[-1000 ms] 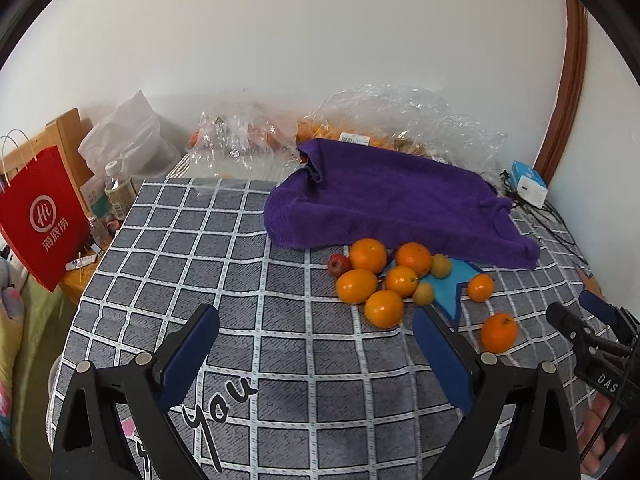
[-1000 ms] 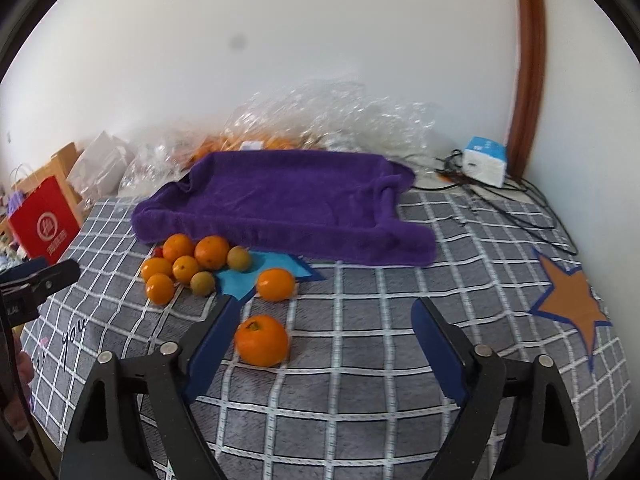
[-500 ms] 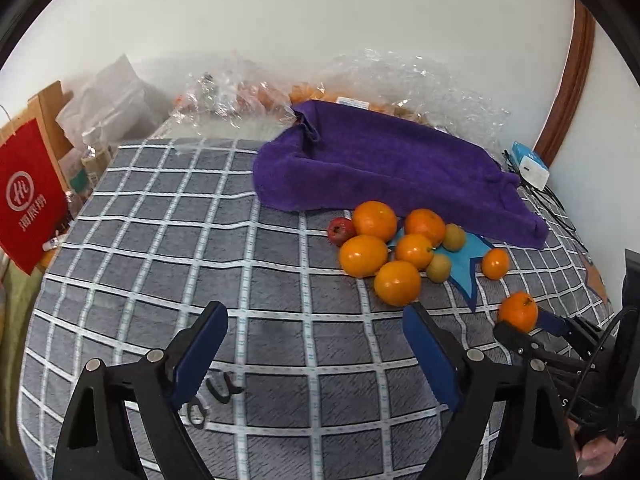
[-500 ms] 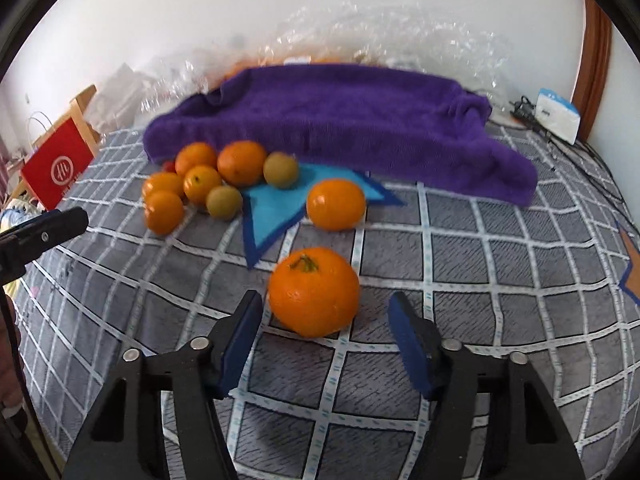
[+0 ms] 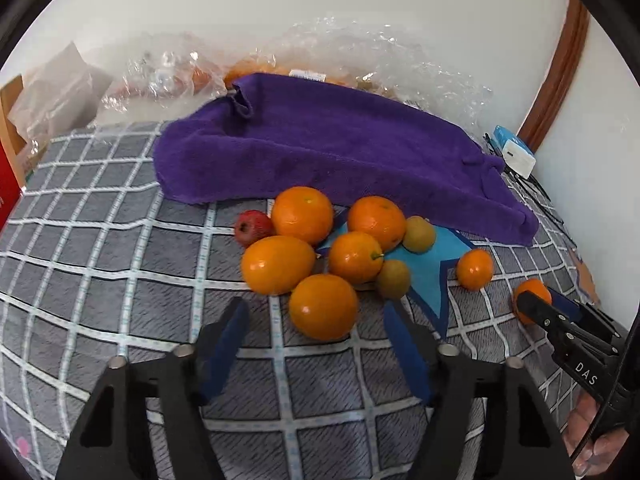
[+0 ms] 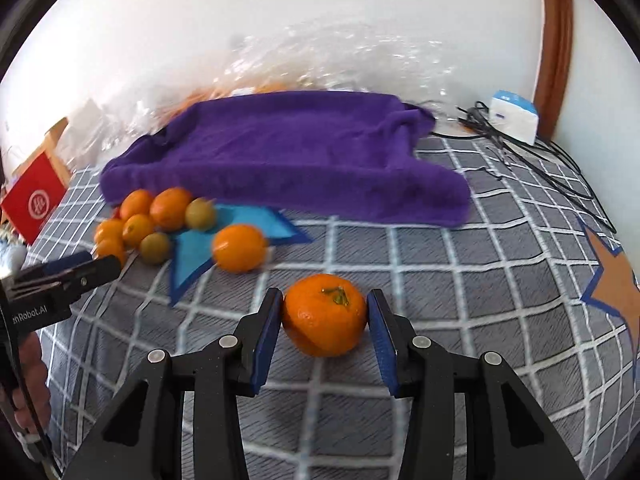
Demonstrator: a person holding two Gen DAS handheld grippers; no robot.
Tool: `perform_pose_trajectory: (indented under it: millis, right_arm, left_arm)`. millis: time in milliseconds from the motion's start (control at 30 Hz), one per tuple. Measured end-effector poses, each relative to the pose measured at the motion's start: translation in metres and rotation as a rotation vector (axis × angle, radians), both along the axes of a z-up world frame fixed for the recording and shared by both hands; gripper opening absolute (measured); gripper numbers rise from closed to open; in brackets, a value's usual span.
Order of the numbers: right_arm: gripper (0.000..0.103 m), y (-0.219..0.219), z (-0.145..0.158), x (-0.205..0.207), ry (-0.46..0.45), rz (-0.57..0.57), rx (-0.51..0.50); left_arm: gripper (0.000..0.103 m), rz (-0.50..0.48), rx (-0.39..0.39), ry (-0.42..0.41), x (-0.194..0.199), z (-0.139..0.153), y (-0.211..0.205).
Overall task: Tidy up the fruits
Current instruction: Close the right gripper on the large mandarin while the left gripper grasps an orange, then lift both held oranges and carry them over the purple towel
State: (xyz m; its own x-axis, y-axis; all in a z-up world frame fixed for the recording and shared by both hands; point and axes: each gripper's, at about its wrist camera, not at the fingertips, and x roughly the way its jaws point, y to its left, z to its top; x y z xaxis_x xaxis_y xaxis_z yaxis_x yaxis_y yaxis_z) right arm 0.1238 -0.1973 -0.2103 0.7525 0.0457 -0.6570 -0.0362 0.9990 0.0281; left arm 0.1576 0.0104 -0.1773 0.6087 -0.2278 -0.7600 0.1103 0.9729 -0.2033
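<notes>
A cluster of oranges (image 5: 304, 214), two green-brown fruits (image 5: 419, 234) and a small red fruit (image 5: 252, 227) lies on the grey checked cloth in front of a purple towel (image 5: 340, 148). My left gripper (image 5: 316, 324) is open, its jaws on either side of the nearest orange (image 5: 323, 306). My right gripper (image 6: 324, 316) has closed onto a tangerine with a green stem (image 6: 325, 314), both pads touching it on the cloth. This tangerine also shows in the left wrist view (image 5: 532, 292). A lone orange (image 6: 239, 247) lies just beyond it.
Crinkled plastic bags (image 5: 360, 56) with more fruit lie behind the towel by the wall. A white-blue box (image 6: 514, 114) and black cables (image 6: 560, 176) sit at the far right. A red paper bag (image 6: 34, 200) stands at the left edge.
Both grippers moved forward and down towards the fruit. The right jaws narrowed onto the tangerine; the left gripper came up to the nearest orange.
</notes>
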Motion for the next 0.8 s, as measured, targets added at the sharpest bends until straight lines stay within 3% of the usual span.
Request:
perform_pose_trajectory:
  millis: [100, 133, 300, 467, 700, 800]
  right_arm:
    - [0.043, -0.001, -0.005, 0.005, 0.006, 0.012, -0.004]
    - [0.043, -0.001, -0.007, 0.006, 0.011, 0.016, -0.003]
    - [0.046, -0.005, -0.013, 0.008, 0.022, -0.003, 0.022]
    - [0.047, -0.013, -0.014, 0.007, 0.017, 0.006, 0.082]
    - [0.05, -0.002, -0.016, 0.005, 0.024, 0.019, -0.003]
    - [0.044, -0.003, -0.015, 0.003, 0.02, 0.021, 0.007]
  left_arm:
    - [0.035, 0.009, 0.005, -0.032, -0.001, -0.003, 0.0]
    - [0.034, 0.004, -0.003, -0.039, -0.002, -0.004, 0.002]
    - [0.034, 0.014, -0.082, -0.04, -0.003, -0.005, 0.013]
    - [0.034, 0.021, -0.104, -0.042, -0.004, -0.006, 0.015]
    - [0.034, 0.053, -0.101, -0.071, -0.011, -0.002, 0.017]
    - [0.034, 0.064, -0.112, -0.107, -0.017, 0.002, 0.019]
